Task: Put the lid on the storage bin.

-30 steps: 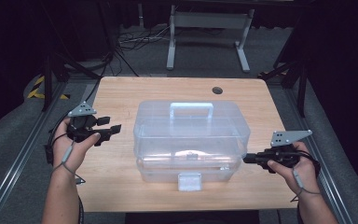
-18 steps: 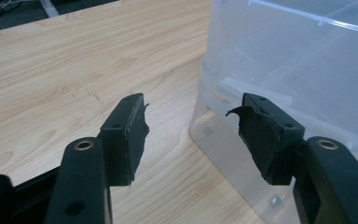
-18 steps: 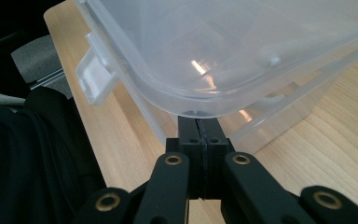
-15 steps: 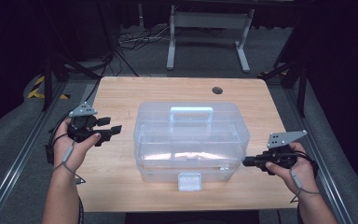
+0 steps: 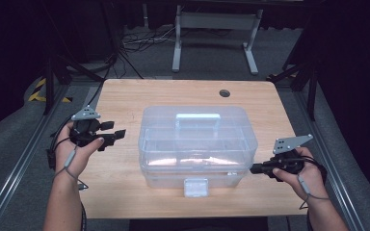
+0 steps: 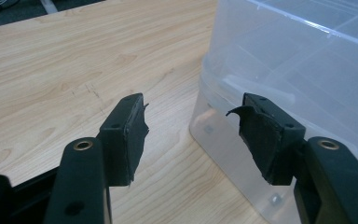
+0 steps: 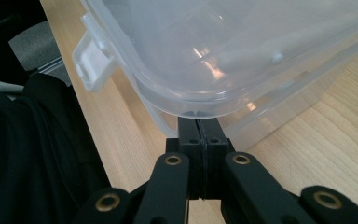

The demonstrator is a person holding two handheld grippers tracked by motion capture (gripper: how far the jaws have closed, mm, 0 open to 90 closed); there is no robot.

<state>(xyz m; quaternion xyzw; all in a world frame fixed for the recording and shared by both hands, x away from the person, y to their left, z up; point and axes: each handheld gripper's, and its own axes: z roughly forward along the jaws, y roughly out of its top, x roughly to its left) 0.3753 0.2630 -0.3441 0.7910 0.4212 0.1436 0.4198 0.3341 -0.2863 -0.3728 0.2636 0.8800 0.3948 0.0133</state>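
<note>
Now left tongs (image 6: 191,135) agape, right tongs (image 7: 201,128) closed

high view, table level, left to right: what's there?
left gripper → clear plastic storage box → right gripper

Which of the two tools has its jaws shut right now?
The right tool: its jaws are pressed together, their tips tucked under the clear plastic box's lid rim. The left tool stands open beside the box, gripping nothing.
</note>
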